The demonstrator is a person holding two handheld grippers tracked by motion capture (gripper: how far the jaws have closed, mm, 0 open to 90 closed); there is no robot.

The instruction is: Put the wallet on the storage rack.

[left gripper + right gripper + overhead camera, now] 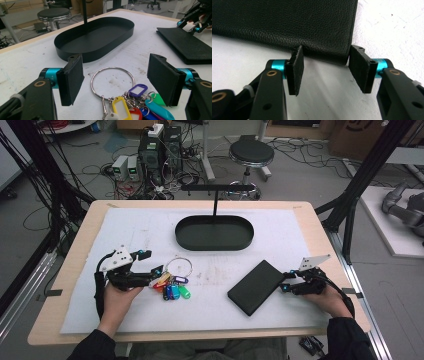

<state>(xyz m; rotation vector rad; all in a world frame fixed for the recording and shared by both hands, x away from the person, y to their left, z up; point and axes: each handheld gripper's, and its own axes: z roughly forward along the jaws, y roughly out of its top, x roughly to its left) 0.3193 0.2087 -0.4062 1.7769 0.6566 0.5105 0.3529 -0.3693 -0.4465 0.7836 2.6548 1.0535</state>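
Note:
A bunch of keys with coloured tags [172, 287] on a metal ring [178, 267] lies on the white mat at front left. My left gripper [151, 261] is open, and in the left gripper view [118, 80] the ring [111, 67] and tags [120, 105] lie between its jaws, untouched. A flat black leather case [256, 286] lies at front right. My right gripper [285, 281] is at its near right corner. In the right gripper view [327, 67] the case's [287, 22] corner sits between the pad tips, and the jaws stand apart without pressing it.
A black oval tray [214, 245] stands at the mat's far middle, with a thin post and crossbar [217, 187] rising behind it. The white mat [280, 230] covers most of the wooden table. A stool [251, 154] and cables lie beyond the far edge.

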